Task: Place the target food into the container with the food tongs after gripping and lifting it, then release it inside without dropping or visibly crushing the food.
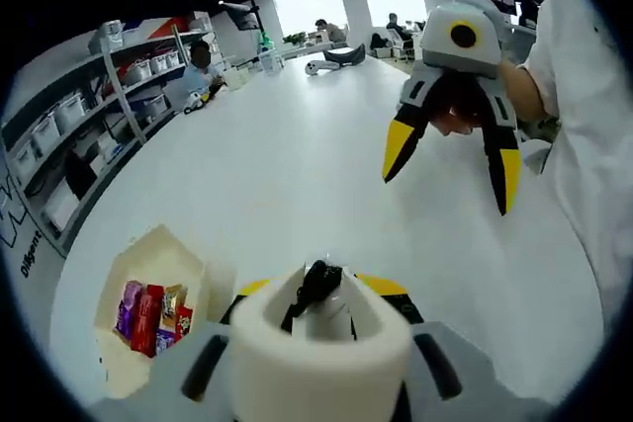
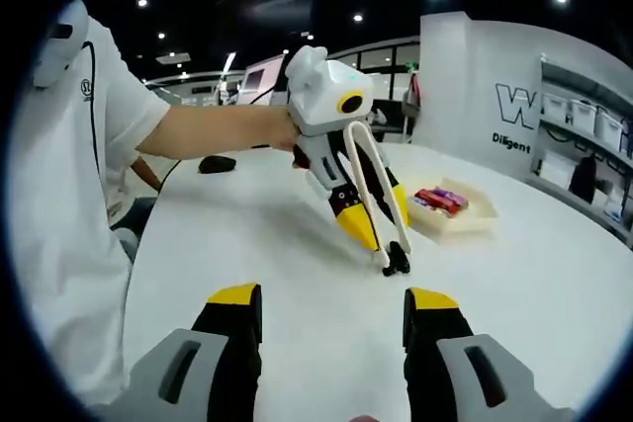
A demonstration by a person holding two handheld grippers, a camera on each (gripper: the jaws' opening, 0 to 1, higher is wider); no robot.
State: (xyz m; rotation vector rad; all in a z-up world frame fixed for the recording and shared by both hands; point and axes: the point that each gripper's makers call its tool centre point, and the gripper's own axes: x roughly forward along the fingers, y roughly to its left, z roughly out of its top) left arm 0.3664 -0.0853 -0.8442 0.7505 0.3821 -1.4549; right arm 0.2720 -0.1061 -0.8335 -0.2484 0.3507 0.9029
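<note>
1. Left gripper view: the left tool [image 1: 321,294] rises from the bottom, jaws closed on the white food tongs [image 1: 321,328], whose dark tips meet just above the yellow jaw pads.
2. Down by the surface's [image 1: 297,175] near left edge sits the cream container [image 1: 153,308], with wrapped snacks [image 1: 148,315] in red and purple lying inside it.
3. Across the surface hangs the right tool [image 1: 453,170], jaws spread wide with nothing between them, held by a hand [image 1: 465,111] coming out of a white sleeve [image 1: 579,96].
4. Shelves [image 1: 89,126] with bins line the far left side of the room.
5. Right gripper view: the right tool [image 2: 336,328] shows at the bottom, black jaws with yellow tips standing well apart over bare surface [image 2: 297,254].
6. Ahead, the left tool [image 2: 371,214] points down, gripping the food tongs [image 2: 381,195]; their dark tips are just above the surface or touching it, and I cannot tell which.
7. Beyond the tongs, toward the surface's far right side, lies the container [image 2: 457,214] with the snacks [image 2: 442,199] in it.
8. No snack is in the tongs.
</note>
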